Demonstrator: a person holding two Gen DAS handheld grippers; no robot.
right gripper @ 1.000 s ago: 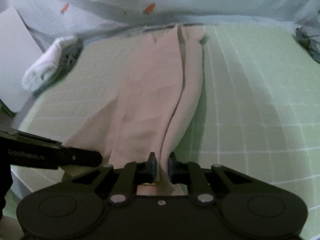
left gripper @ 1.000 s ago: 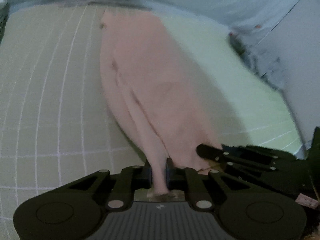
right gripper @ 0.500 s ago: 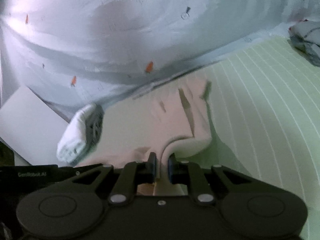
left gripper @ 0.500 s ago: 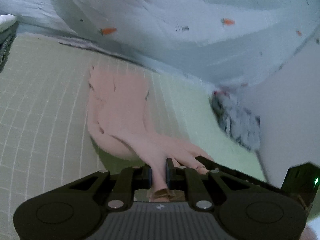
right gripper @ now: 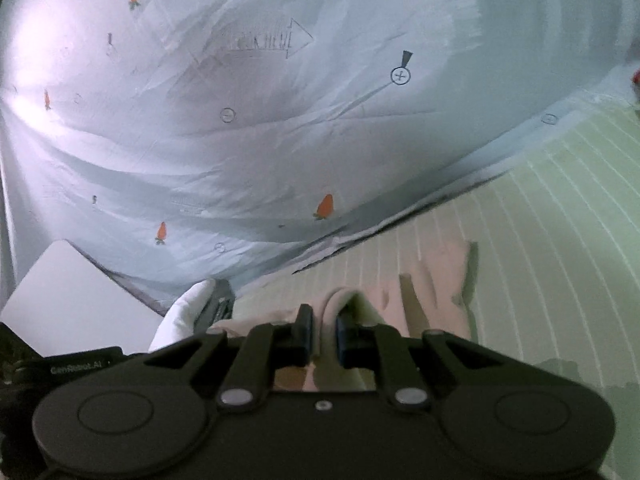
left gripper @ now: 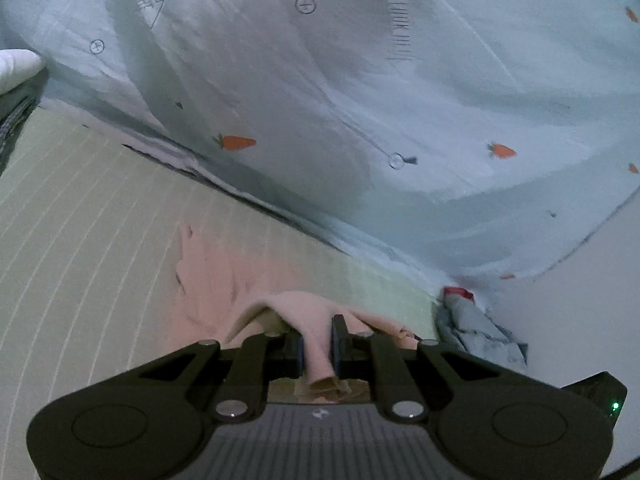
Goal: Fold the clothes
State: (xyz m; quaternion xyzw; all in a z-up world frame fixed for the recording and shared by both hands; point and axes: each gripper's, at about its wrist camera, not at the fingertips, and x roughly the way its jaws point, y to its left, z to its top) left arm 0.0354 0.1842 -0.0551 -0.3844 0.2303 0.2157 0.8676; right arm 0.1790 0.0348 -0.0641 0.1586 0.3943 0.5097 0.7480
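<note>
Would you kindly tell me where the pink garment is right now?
In both wrist views the pink garment lies on the green gridded mat, its near edge pinched in each gripper.

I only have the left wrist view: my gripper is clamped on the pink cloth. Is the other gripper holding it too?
Observer: Yes. The right gripper is shut on the same pink cloth garment, a fold rising between its fingers.
Operator: Anything to the left of it that I can't see?
Observer: A rolled white and grey bundle lies at the edge of the pale green gridded mat.
Operator: And beyond that?
Observer: A flat white board sits against the light blue carrot-print sheet.
</note>
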